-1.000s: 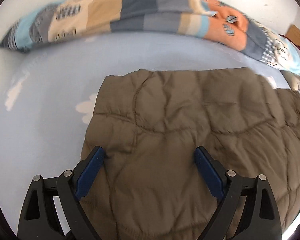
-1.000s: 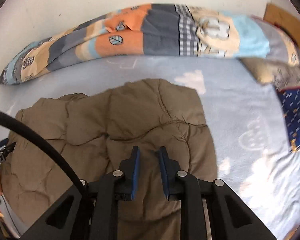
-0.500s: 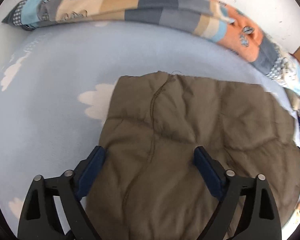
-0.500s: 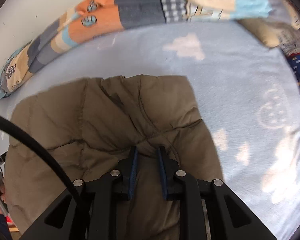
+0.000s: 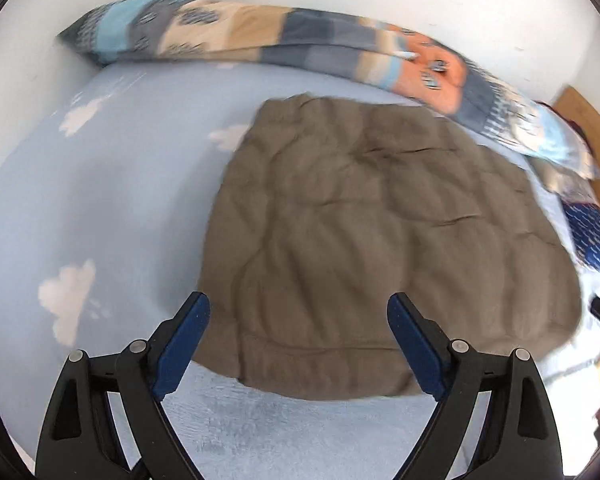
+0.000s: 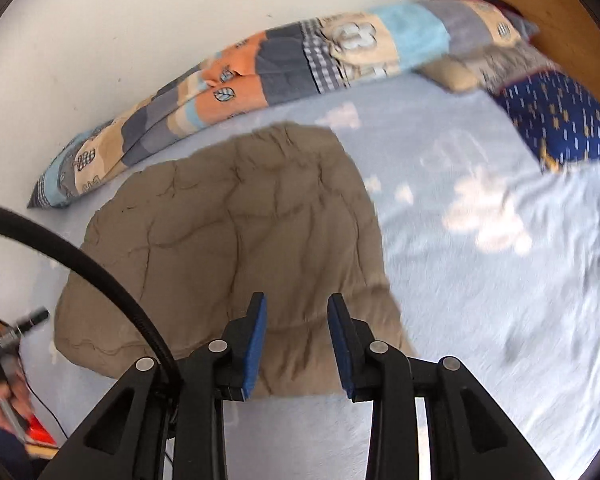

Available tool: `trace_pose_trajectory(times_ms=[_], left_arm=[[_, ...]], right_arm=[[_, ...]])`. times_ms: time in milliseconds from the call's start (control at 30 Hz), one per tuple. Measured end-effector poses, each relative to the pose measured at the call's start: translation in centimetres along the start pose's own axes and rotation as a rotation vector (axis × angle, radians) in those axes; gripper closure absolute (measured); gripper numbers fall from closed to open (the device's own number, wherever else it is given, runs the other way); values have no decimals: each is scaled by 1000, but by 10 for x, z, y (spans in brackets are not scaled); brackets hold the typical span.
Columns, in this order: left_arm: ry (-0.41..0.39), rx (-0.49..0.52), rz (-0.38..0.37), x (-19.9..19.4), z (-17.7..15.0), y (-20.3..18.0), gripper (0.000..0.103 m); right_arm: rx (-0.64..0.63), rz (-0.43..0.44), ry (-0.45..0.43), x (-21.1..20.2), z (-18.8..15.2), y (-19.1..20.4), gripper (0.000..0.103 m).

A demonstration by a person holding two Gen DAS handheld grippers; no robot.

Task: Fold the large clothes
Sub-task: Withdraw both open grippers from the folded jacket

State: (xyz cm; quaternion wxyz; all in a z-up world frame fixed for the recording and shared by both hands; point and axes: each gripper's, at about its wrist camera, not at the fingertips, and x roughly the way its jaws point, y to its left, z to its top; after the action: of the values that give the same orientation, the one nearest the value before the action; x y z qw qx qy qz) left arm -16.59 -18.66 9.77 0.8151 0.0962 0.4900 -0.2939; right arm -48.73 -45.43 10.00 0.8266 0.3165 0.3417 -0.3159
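Observation:
A brown quilted jacket point(image 5: 380, 240) lies folded flat on the light blue bed sheet point(image 5: 100, 200). In the right wrist view the same jacket point(image 6: 228, 248) fills the left centre. My left gripper point(image 5: 298, 312) hangs above the jacket's near hem, open wide, with nothing between its blue pads. My right gripper point(image 6: 296, 312) is pulled back above the near right corner of the jacket; its jaws are opening and no fabric is pinched between them.
A rolled patchwork blanket point(image 5: 300, 48) lies along the white wall behind the jacket, also visible as the blanket point(image 6: 260, 72) in the right wrist view. A dark blue patterned pillow point(image 6: 560, 120) and a wooden headboard point(image 6: 540, 12) stand at the right. A black cable point(image 6: 100, 280) crosses the lower left.
Both grippers have drawn back from the jacket, so its near hem and the sheet in front now show. The right gripper let go of the fabric it pinched and its jaws parted.

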Motion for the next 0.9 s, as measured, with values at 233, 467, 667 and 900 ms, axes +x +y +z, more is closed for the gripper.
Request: trace_pose_trajectory(times_ms=[233,467,667,900], left_arm=[[41,-24,-13,30,-1,13,9],[85,-34,-17,53,-5,13,7],[-37,41,72,14,-8,-2,11],[-233,166,83,-38,-15,-40,11]], right_arm=[[-84,-43,53,43,-16,12,69],[-73,-35,138,82,-22,2,69],[-83,-78,99,64,-21,10,70],[-110,29,-43,2,-31,58,70]])
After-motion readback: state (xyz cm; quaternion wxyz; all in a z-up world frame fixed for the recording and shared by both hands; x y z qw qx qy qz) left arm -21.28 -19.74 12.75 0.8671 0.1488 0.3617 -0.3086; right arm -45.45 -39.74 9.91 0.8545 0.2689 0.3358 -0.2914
